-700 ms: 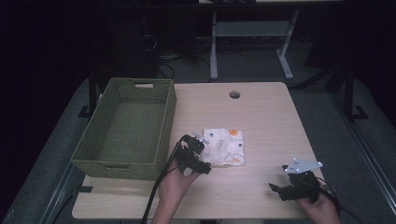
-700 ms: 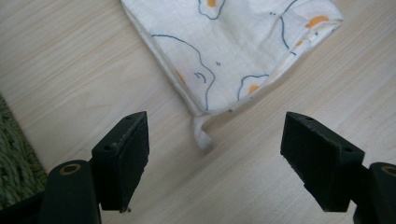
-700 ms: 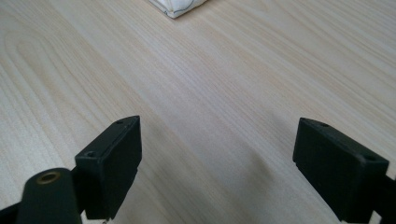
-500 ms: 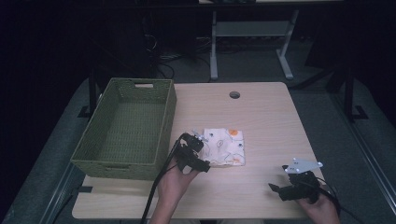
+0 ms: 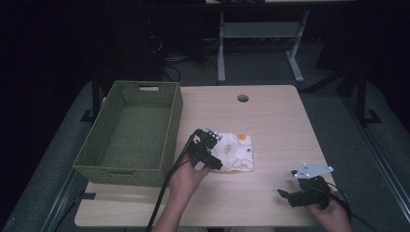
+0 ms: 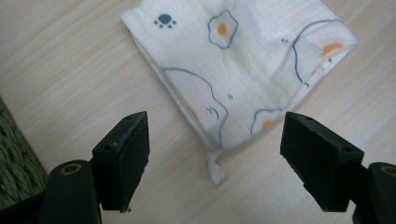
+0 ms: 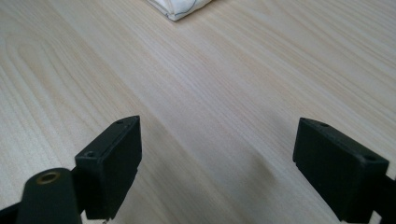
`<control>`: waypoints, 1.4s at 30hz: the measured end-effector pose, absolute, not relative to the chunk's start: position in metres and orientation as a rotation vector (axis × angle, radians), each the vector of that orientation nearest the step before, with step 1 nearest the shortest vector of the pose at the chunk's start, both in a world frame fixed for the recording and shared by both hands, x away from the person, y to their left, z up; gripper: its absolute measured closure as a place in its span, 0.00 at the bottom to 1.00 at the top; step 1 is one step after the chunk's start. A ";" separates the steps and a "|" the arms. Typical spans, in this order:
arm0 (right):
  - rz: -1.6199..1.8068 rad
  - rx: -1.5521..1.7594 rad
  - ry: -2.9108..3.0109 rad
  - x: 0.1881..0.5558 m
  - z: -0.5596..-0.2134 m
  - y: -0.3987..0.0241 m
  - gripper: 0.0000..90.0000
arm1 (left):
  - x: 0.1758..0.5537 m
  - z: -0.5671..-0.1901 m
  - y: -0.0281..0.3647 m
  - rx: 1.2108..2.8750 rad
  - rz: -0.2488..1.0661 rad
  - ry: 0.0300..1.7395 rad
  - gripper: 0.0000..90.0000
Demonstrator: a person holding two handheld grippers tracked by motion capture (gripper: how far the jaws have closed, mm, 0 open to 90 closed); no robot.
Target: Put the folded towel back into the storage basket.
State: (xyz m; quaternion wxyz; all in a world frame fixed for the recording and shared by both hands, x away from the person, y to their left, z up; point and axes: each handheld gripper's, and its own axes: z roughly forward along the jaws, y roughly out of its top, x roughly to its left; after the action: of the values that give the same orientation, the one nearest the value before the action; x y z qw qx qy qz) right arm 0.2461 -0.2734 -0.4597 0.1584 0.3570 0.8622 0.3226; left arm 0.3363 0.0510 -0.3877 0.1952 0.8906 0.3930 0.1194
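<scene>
Resting near the table's near right edge, the right gripper (image 5: pixel 303 186) has its jaws spread with nothing between them. Farther in, the left gripper (image 5: pixel 205 153) hangs over the near left corner of the folded white muslin cloth printed with fried eggs and paw marks (image 5: pixel 234 151), jaws released and straddling that corner without touching it. A likely slip: closing too high would pinch only the top layer, letting the fold fall open. Bare pale wooden table (image 5: pixel 270 121) lies right and beyond the cloth; the woven green rectangular basket (image 5: pixel 130 130) crowds the left side
</scene>
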 end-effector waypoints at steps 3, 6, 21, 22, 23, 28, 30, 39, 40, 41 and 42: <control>0.922 1.021 2.461 0.246 -0.459 -0.274 0.17 | 0.342 -0.387 0.048 2.507 0.339 1.100 0.27; 0.920 1.017 2.463 0.246 -0.459 -0.274 0.17 | 0.351 -0.386 0.043 2.514 0.333 1.106 0.27; 0.947 1.018 2.463 0.248 -0.458 -0.274 0.17 | 0.384 -0.397 0.008 2.572 0.262 1.120 0.27; 0.947 1.018 2.463 0.248 -0.458 -0.274 0.17 | 0.384 -0.397 0.008 2.572 0.262 1.120 0.27; 0.949 1.030 2.463 0.247 -0.458 -0.274 0.17 | 0.388 -0.398 0.003 2.582 0.262 1.119 0.27; 0.949 1.019 2.463 0.248 -0.457 -0.275 0.17 | 0.397 -0.401 -0.004 2.595 0.234 1.125 0.27; 0.948 1.018 2.464 0.248 -0.457 -0.275 0.17 | 0.400 -0.402 -0.007 2.596 0.222 1.129 0.27; 0.959 1.014 2.456 0.248 -0.457 -0.278 0.17 | 0.411 -0.420 -0.024 2.642 0.157 1.143 0.27; 0.962 1.016 2.456 0.248 -0.457 -0.278 0.17 | 0.412 -0.423 -0.025 2.650 0.143 1.152 0.27; 0.963 1.017 2.456 0.248 -0.457 -0.277 0.17 | 0.412 -0.425 -0.027 2.655 0.132 1.150 0.27; 0.963 1.017 2.456 0.248 -0.457 -0.277 0.17 | 0.412 -0.425 -0.027 2.655 0.132 1.150 0.27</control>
State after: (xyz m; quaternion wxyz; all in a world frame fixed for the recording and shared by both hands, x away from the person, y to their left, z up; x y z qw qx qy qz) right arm 0.2479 -0.2774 -0.4568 0.1564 0.3554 0.8579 0.3365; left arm 0.4121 -0.0267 -0.4245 0.1223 0.9098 0.3941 0.0452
